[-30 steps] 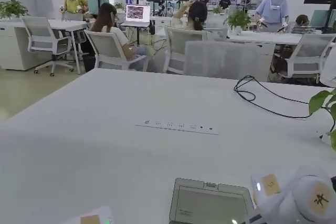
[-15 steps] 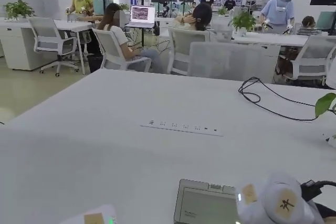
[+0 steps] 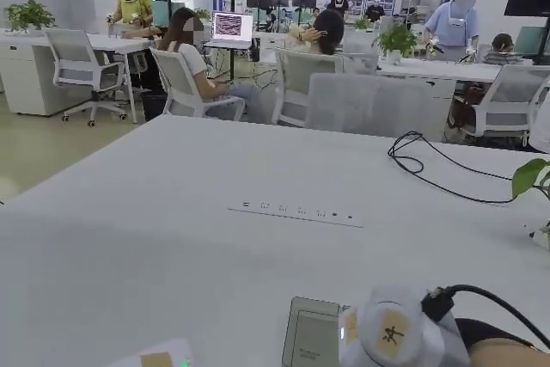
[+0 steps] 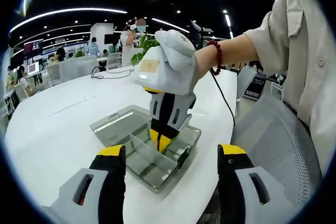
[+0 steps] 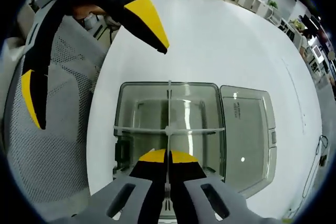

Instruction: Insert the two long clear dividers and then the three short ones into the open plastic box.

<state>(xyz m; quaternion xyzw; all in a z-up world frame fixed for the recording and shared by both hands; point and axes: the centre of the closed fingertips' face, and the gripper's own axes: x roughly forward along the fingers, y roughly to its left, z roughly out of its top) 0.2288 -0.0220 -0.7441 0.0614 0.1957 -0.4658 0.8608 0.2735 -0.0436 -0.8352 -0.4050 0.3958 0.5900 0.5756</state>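
Note:
The clear plastic box (image 5: 131,109) lies open on the white table, its lid (image 5: 247,135) flat beside it. My right gripper (image 5: 168,157) is shut on a thin clear divider (image 5: 169,103) that stands upright in the box. This divider crosses a second clear divider (image 5: 197,129) at the middle. In the left gripper view the right gripper (image 4: 160,140) points down into the box (image 4: 134,129), held by a hand. My left gripper (image 4: 170,153) is open and holds nothing, just short of the box's near edge. In the head view the right gripper (image 3: 395,337) covers most of the box (image 3: 309,333).
A socket strip (image 3: 296,211) sits flush in the table's middle, and a black cable (image 3: 438,174) loops at the far right by a plant (image 3: 534,180). A mesh chair (image 5: 58,124) stands at the table's near edge. People sit at desks beyond.
In the head view the right gripper has moved left over the box and now hides most of it. The camera has shifted a little.

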